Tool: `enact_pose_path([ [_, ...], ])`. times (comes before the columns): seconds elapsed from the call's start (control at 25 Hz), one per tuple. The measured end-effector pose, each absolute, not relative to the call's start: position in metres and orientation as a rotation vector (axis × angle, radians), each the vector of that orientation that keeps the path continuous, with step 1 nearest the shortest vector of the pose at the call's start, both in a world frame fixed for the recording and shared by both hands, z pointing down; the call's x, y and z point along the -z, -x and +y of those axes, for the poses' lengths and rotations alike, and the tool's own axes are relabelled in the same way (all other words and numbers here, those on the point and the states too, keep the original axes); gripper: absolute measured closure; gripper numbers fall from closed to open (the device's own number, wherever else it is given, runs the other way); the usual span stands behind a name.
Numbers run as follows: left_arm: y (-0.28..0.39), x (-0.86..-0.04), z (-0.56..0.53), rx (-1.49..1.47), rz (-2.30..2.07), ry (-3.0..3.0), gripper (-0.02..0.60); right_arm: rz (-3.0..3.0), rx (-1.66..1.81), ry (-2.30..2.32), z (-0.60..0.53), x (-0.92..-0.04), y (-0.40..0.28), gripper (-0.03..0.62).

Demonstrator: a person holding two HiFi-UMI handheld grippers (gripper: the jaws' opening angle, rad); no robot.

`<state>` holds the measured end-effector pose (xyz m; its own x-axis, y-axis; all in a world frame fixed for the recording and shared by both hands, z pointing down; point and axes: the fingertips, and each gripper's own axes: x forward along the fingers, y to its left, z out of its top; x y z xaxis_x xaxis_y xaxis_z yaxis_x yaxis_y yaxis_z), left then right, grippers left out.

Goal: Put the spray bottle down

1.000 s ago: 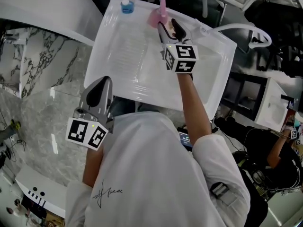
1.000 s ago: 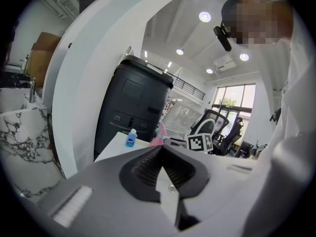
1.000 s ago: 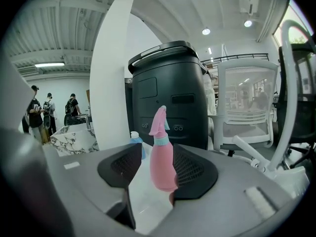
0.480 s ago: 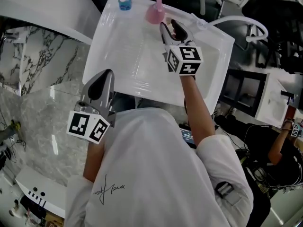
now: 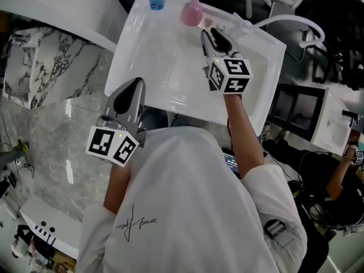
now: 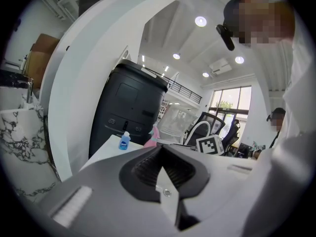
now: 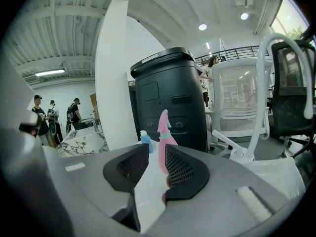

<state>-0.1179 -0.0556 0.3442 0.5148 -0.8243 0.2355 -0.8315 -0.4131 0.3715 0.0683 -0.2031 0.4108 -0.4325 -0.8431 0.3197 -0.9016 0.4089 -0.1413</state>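
Right gripper (image 5: 211, 36) has drawn back from the bottle (image 5: 192, 13), its half-parted jaws just closing on nothing. Bottle stands upright, clear of them, at the table's (image 5: 153, 67) far edge. Left gripper (image 5: 128, 98) hangs closed and empty. The putting-down looks done.

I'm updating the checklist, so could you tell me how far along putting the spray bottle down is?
Done: the pink spray bottle stands upright on the white table, near its far edge. In hand: nothing; the right tool is clear of it, and its jaws have just been closing on nothing. Remaining: apparently nothing; the left tool is shut, empty.
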Motion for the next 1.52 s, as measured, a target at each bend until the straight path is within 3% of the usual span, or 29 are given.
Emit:
enact_pose_path([
  [1.52, 0.092, -0.337, -0.026, 0.005, -1.362, -2.34, 0.528, -2.513, -0.529, -1.344, -0.111, -0.391, -0.088, 0.537],
])
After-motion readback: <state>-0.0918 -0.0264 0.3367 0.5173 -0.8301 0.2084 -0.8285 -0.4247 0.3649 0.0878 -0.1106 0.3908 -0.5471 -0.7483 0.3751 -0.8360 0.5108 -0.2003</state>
